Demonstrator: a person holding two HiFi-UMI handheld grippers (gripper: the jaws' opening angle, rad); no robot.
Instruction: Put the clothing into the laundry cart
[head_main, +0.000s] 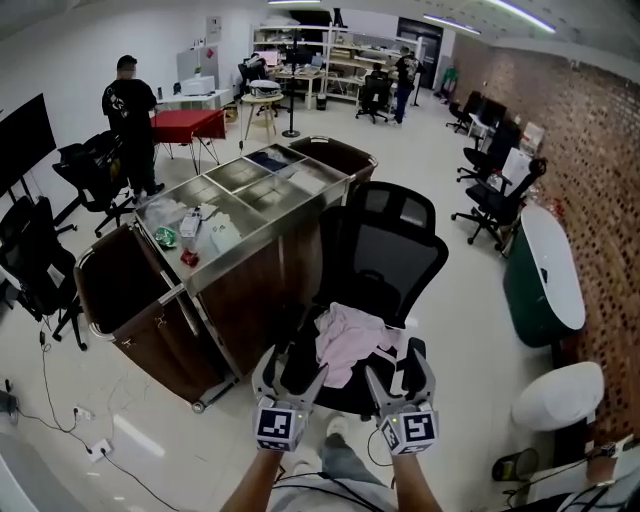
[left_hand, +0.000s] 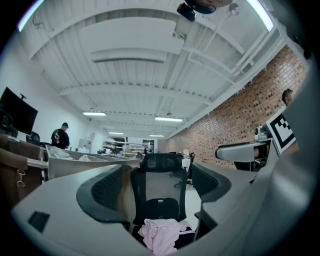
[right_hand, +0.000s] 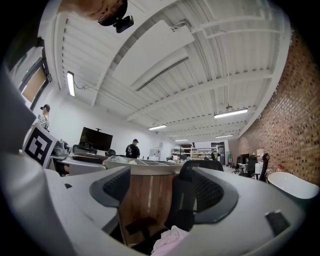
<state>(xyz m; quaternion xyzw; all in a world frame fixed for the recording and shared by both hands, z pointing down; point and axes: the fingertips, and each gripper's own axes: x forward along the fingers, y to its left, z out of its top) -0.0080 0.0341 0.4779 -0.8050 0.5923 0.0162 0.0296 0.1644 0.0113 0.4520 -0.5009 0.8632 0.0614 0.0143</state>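
A pink garment (head_main: 348, 342) lies crumpled on the seat of a black mesh office chair (head_main: 388, 245). My left gripper (head_main: 290, 373) and right gripper (head_main: 400, 376) hover side by side just before the seat's front edge, both open and empty. In the left gripper view the garment (left_hand: 160, 234) sits low between the spread pads of the gripper (left_hand: 156, 185). The right gripper view shows the garment (right_hand: 172, 241) at the bottom, below that gripper (right_hand: 162, 187). The laundry cart (head_main: 130, 290), brown with a steel top, stands left of the chair, and its brown side (right_hand: 147, 200) is close ahead.
A person in black (head_main: 128, 110) stands beyond the cart by a red table (head_main: 188, 125). Office chairs (head_main: 30, 260) line the left wall and more chairs (head_main: 495, 200) the right. A green-and-white bathtub (head_main: 545, 275) sits at the right. Cables (head_main: 60, 400) trail on the floor.
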